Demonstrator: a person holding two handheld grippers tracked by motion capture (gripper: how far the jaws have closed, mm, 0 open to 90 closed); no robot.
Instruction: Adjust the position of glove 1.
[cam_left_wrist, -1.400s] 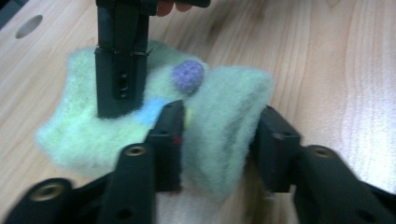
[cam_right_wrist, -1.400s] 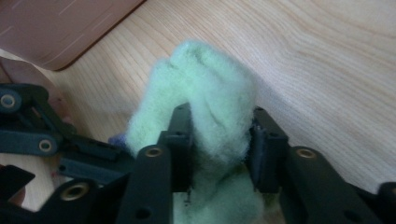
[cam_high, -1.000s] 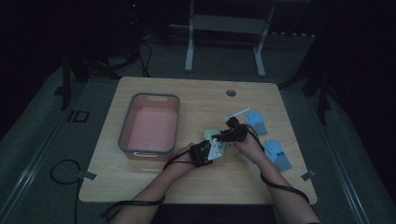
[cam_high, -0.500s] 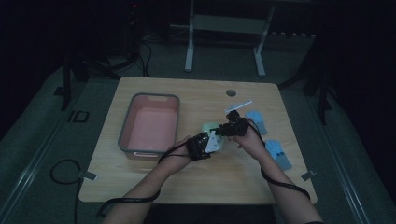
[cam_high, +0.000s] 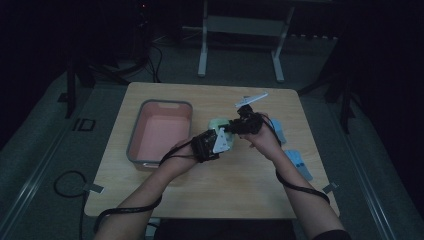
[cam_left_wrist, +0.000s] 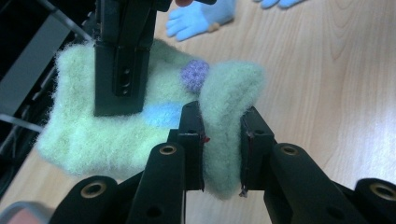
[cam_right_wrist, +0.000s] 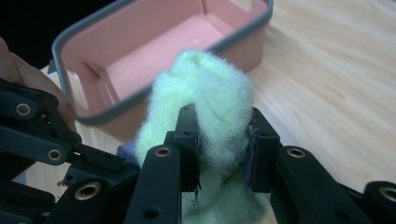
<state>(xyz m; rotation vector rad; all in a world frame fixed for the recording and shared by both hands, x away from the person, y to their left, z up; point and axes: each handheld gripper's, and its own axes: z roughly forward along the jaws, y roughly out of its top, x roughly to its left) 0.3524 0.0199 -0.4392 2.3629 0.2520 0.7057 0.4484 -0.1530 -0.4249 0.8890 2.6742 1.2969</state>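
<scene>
A: Where's the sock (cam_left_wrist: 140, 126) sitting rn?

B: Pale green fuzzy one, hanging betw. both grippers above the table (cam_high: 240, 175), just right of the pink bin (cam_high: 159, 131). Left gripper (cam_left_wrist: 222, 149) is clamping one fold of it, pads pressing into the fluff on both sides. Right gripper (cam_right_wrist: 222, 149) is pinching another bunched-up part the same way.

A: What's the left gripper view giving that the high view isn't?

B: Detail. It's showing a purple dot (cam_left_wrist: 194, 76) and a light blue patch (cam_left_wrist: 161, 114) on the sock, plus the right gripper's black jaws coming down onto the far end. In the high view the sock (cam_high: 218, 123) is looking like a pale blob betw. the hands, no pattern readable.

A: And the right gripper view?

B: It's looking across the sock (cam_right_wrist: 210, 107) into the bin (cam_right_wrist: 116, 100): pink inside, grey rim. The left gripper's linkage is crowding its lower left.

A: Counts?

B: 2 grippers, 1 green sock, 1 bin. Blue items lying at the table's right side in the high view: about 2 (cam_high: 298, 164) (cam_high: 278, 131), too dim to be sure. Left gripper view is catching one blue glove-like piece (cam_left_wrist: 198, 21) at top, another bit beside it at the edge. Also 1 white strip (cam_high: 251, 99) near the far edge.
</scene>
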